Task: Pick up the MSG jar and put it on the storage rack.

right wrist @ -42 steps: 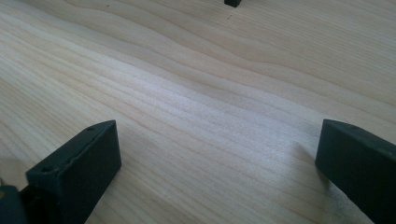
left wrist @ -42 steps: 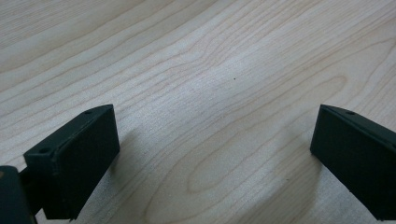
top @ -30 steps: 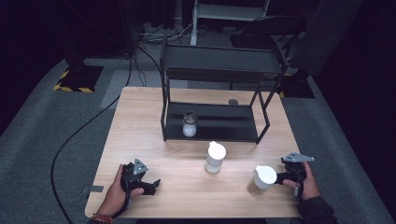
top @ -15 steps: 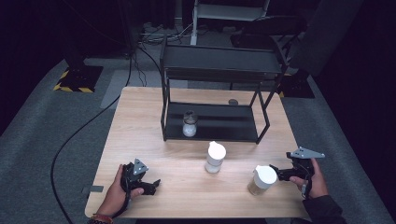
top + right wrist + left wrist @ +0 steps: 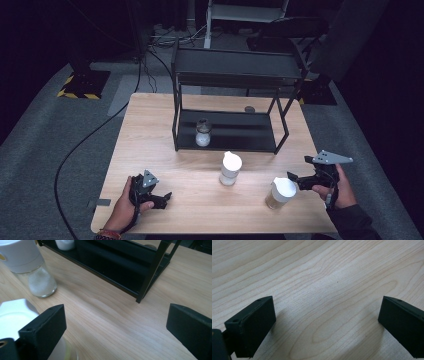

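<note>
Compared with the frame one second earlier, we see the right gripper (image 5: 300, 181) drawn back from the white-capped jar (image 5: 280, 193) toward the right counter edge and lifted slightly; its grey plate now sits higher. The jar itself stands where it stood, near the front right of the counter (image 5: 150, 125). The left gripper (image 5: 161, 198) has not moved.

Pose: the right hand (image 5: 336, 189) holds its gripper level, pointing left at the jar, with a small gap between them. Its fingers (image 5: 45, 330) are spread wide, holding nothing. The left hand (image 5: 127, 202) rests low on the counter at the front left, gripper pointing right; its fingers (image 5: 252, 325) are likewise spread wide over bare wood.

A second jar (image 5: 230, 168) stands mid-counter, in front of the black rack (image 5: 230, 75). A small bottle (image 5: 202, 133) sits on the rack's lower shelf.

Limits of view: in the right gripper view the nearest jar is cut off at the lower left corner and partly hidden behind the left finger. The jar contents are hard to identify.
</note>
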`<act>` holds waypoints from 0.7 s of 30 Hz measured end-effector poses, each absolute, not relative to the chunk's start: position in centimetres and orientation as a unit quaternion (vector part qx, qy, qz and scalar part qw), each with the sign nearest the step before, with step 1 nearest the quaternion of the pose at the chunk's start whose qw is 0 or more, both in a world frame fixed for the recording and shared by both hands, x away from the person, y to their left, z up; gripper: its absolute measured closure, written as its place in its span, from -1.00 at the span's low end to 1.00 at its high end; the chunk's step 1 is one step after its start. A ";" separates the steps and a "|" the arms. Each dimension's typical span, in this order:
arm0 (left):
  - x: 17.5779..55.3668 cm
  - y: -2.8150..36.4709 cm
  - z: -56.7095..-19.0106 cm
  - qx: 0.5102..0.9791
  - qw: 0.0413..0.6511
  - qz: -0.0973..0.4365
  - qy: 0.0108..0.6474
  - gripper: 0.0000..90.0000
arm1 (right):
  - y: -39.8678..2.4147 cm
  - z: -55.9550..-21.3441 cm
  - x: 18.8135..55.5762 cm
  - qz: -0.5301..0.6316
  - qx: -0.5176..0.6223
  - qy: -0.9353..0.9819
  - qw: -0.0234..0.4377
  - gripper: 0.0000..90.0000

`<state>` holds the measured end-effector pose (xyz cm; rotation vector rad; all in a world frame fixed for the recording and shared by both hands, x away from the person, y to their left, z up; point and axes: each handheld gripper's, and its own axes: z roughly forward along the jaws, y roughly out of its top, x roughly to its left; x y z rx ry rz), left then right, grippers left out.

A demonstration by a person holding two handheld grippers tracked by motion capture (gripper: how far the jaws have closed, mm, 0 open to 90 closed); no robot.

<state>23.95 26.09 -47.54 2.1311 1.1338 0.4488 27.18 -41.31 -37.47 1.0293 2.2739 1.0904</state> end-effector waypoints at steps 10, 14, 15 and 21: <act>24.0 26.1 -47.5 0.817 0.336 0.172 0.435 -0.97 | -40.5 -36.2 28.1 0.396 0.356 0.822 0.203 -0.95; 24.0 26.1 -47.5 0.817 0.337 0.172 0.435 -0.97 | -39.8 -35.6 28.4 0.403 0.343 0.826 0.194 -0.95; 24.0 26.1 -47.5 0.817 0.336 0.172 0.435 -0.97 | -39.6 -35.4 28.6 0.406 0.339 0.827 0.192 -0.95; 23.9 26.1 -47.5 0.817 0.336 0.172 0.435 -0.97 | -37.9 -34.5 29.4 0.405 0.311 0.840 0.182 -0.95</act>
